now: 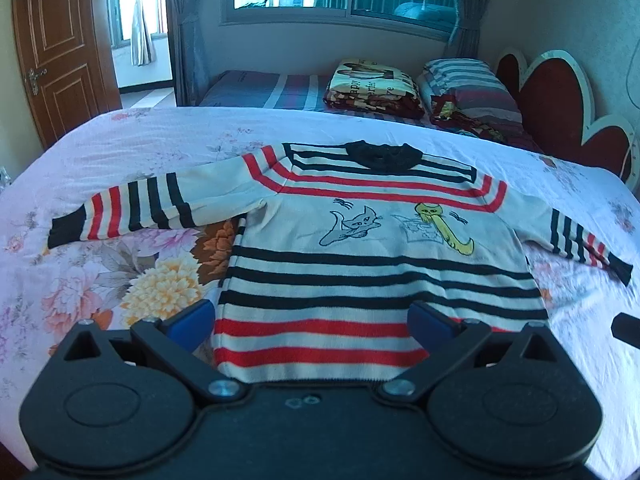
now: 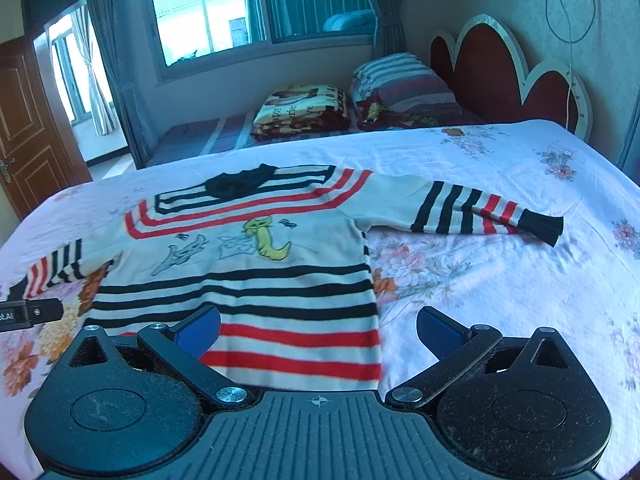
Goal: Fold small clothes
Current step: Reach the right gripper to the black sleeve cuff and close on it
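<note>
A small white sweater (image 1: 360, 276) with black and red stripes and two cat drawings lies flat, face up, on the floral bedsheet, both sleeves spread out; it also shows in the right wrist view (image 2: 256, 280). My left gripper (image 1: 312, 326) is open and empty, hovering over the hem's left part. My right gripper (image 2: 318, 332) is open and empty over the hem's right corner. The left sleeve cuff (image 1: 64, 232) points left, the right sleeve cuff (image 2: 544, 226) points right. The black collar (image 1: 384, 154) is at the far side.
The floral bedsheet (image 1: 120, 280) covers the bed. Beyond it, a second bed holds a folded blanket (image 1: 372, 88) and a striped pillow (image 1: 468, 84). A red headboard (image 2: 500, 68) is at the right, a wooden door (image 1: 60, 44) at the left.
</note>
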